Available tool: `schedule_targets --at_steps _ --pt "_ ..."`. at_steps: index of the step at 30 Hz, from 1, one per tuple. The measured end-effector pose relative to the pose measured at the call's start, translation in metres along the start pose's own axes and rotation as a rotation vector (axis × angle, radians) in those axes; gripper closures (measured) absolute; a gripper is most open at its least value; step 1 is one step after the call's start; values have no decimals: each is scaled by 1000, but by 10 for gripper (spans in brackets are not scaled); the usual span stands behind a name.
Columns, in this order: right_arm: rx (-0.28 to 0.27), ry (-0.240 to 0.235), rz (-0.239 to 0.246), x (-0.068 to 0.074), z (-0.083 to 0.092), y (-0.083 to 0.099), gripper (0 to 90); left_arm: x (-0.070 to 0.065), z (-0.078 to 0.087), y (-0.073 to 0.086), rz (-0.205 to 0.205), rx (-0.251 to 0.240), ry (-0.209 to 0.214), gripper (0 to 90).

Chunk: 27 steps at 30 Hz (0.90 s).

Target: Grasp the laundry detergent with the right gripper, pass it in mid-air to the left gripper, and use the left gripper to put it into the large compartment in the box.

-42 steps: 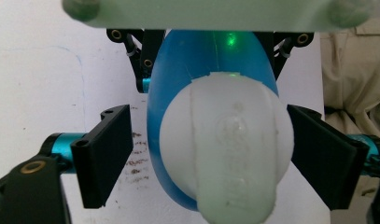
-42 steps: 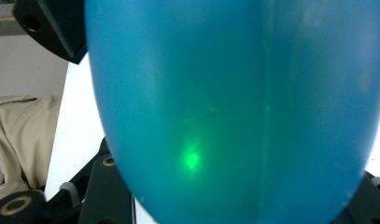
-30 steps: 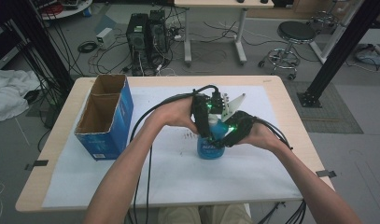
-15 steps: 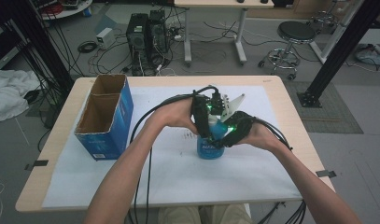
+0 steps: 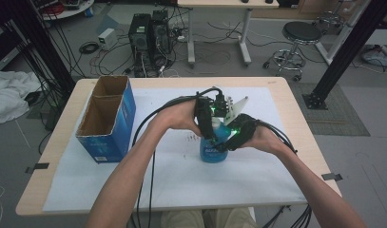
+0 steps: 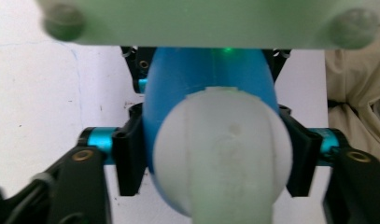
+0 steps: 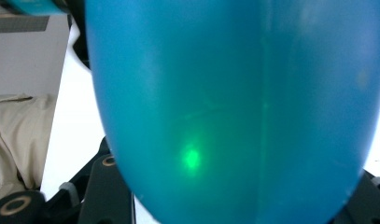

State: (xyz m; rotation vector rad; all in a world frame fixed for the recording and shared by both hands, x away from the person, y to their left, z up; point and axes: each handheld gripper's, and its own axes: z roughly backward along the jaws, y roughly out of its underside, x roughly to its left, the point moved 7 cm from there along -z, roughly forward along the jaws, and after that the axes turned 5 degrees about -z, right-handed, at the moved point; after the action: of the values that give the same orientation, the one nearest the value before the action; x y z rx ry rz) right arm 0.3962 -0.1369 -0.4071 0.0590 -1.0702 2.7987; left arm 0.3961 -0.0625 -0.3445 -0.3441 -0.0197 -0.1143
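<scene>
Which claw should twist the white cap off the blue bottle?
Probably the left claw: its pads already squeeze the white cap from above. The right claw grips the blue bottle lower down, steadying it.

This is a robotics or recording lab rather than a home. Two black desktop computer towers [image 5: 150, 35] stand on the bare grey floor [image 5: 367, 156] amid loose black cables [image 5: 89, 47]. Black metal frame beams [image 5: 345, 50] rise beside the light wooden table [image 5: 300, 118], which carries a white paper sheet [image 5: 172, 175]. A round black stool [image 5: 301, 33] stands by a second white-legged desk [image 5: 219, 19].
</scene>
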Motion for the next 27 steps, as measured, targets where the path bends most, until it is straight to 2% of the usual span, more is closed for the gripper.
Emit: schedule_targets --at_steps 11,27 --pt "-14 -8 -8 0 -1 -1 460 0 2 1 2 -11 -3 384" --pt "-41 -13 -12 1 -6 -4 443 -1 4 4 7 1 -3 384"
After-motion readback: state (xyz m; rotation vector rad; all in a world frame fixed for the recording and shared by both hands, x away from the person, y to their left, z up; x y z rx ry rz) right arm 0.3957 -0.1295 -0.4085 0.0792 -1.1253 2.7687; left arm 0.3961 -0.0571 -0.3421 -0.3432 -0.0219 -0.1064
